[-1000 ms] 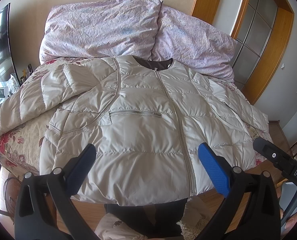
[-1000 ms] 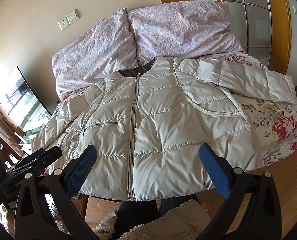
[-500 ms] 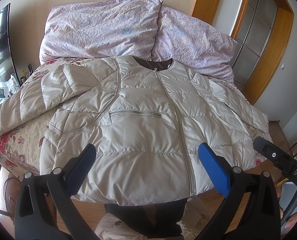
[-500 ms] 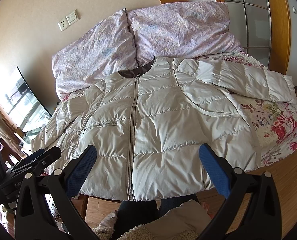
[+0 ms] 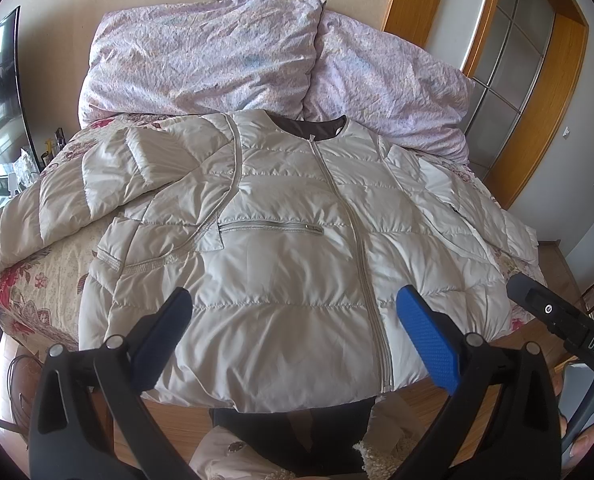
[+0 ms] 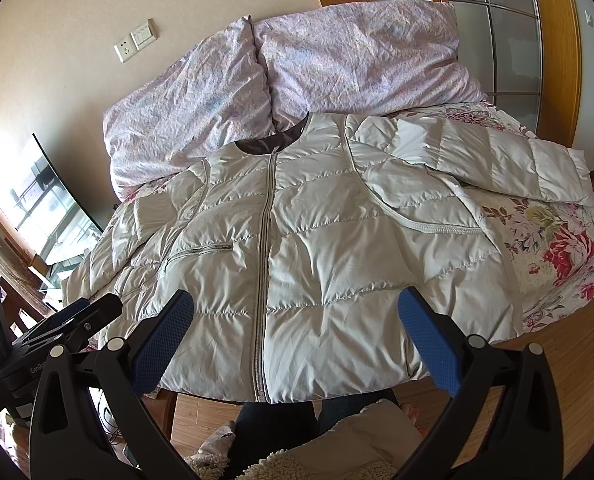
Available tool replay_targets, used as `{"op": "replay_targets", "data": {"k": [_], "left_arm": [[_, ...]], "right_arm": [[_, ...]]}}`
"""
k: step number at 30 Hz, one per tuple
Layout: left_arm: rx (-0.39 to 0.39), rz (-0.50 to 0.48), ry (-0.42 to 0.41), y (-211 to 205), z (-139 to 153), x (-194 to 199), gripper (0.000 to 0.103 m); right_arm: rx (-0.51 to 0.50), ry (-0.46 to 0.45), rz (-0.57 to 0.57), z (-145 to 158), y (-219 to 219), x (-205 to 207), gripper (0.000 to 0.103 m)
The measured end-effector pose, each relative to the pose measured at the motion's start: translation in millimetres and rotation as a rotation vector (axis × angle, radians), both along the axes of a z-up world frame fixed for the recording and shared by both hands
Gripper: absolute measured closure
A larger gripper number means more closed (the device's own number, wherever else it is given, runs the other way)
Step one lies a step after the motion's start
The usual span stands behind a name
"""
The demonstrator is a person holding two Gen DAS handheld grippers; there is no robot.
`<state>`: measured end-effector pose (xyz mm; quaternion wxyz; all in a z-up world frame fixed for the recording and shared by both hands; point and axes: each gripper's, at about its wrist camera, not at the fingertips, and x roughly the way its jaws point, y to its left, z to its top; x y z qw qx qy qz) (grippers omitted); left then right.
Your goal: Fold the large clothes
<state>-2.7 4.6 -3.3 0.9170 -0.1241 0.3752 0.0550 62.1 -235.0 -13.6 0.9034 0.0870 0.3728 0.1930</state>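
The puffy jacket (image 5: pixel 297 272) is a pale cream-grey, with a grey zip (image 5: pixel 361 248) down the front and dark brown inside the neck. The bed cover (image 6: pixel 553 248) is cream with big red and pink flowers. The two pillows (image 5: pixel 217 56) are soft purple with tiny specks. The left hand-held gripper (image 5: pixel 297 336) is black with blue pads (image 5: pixel 429 340), and the right hand-held gripper (image 6: pixel 297 336) looks the same. The floor (image 6: pixel 577 356) is light brown wood. The wall (image 6: pixel 77 8) is plain beige, and the door frame (image 5: pixel 553 96) is orange-brown wood.
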Motion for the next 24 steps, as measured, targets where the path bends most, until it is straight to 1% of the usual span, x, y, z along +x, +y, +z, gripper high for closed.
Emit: {"op": "replay_targets", "data": {"k": [7, 8, 9, 13, 15, 18, 20, 21, 24], "left_arm": [[0.001, 0.000, 0.001, 1, 2, 0, 0.002], [0.001, 0.002, 0.003, 2, 1, 1, 0.002], [0.001, 0.007, 0.006, 4, 0, 3, 0.002], [-0.012, 0.046, 0.030, 20, -7, 14, 0.002], [-0.030, 0.061, 0.042, 28, -13, 19, 0.002], [-0.099, 0.071, 0.069, 46, -25, 28, 0.002], [-0.154, 0.073, 0.093, 58, -35, 35, 0.002], [-0.184, 0.075, 0.104, 65, -39, 38, 0.002], [-0.294, 0.066, 0.114, 86, -53, 47, 0.002]], "right_arm": [[-0.006, -0.003, -0.014, -7, -3, 2, 0.001], [-0.007, -0.008, -0.028, -7, -7, 13, 0.001], [0.002, -0.011, -0.041, -8, -10, 16, 0.001], [0.100, -0.018, -0.155, -14, -42, 37, 0.001], [0.156, 0.002, -0.233, -25, -66, 53, 0.001], [0.178, 0.073, -0.374, -44, -104, 80, 0.001], [0.229, 0.123, -0.460, -57, -135, 97, 0.001], [0.264, 0.154, -0.501, -63, -152, 105, 0.001], [0.440, 0.227, -0.599, -85, -210, 126, 0.001]]}}
